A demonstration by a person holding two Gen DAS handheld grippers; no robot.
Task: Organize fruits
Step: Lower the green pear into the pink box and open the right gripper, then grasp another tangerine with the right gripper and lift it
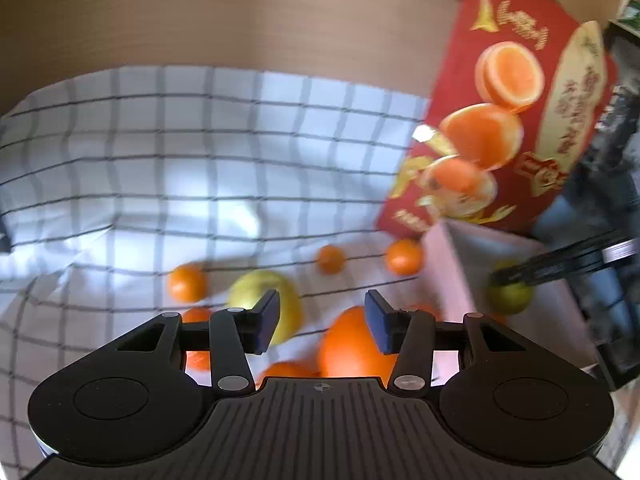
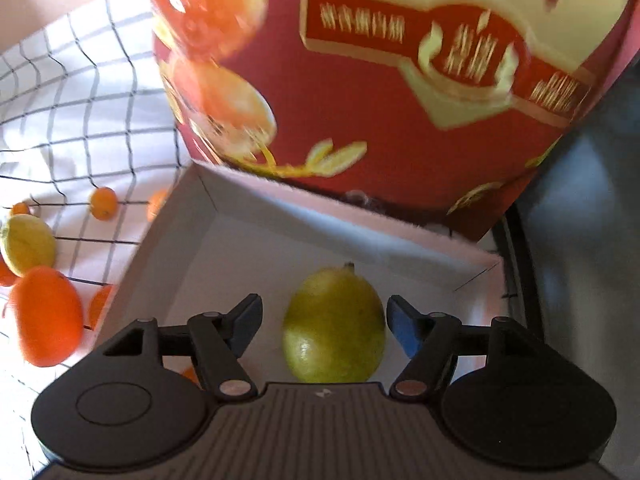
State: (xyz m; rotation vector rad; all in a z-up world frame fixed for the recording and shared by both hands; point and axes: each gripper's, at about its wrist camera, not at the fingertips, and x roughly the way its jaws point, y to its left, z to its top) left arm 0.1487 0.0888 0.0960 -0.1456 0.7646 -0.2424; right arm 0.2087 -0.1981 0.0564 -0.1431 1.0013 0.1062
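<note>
My left gripper point(image 1: 322, 318) is open and empty above the fruit on the checked cloth point(image 1: 160, 160). A big orange point(image 1: 348, 348) lies just below its right finger and a yellow lemon point(image 1: 260, 300) behind its left finger. Several small oranges, one of them here point(image 1: 187, 282), lie around. My right gripper point(image 2: 324, 326) is open over the white box point(image 2: 224, 248), with a yellow-green lemon point(image 2: 334, 328) lying on the box floor between its fingers, not gripped. In the left wrist view the right gripper point(image 1: 516, 274) shows over that lemon point(image 1: 508, 296).
The box's red lid point(image 1: 500, 100) with printed oranges stands upright behind the box; it fills the top of the right wrist view point(image 2: 380, 80). A brown wall point(image 1: 200, 12) runs behind the cloth. Dark items stand at the far right point(image 1: 616, 160).
</note>
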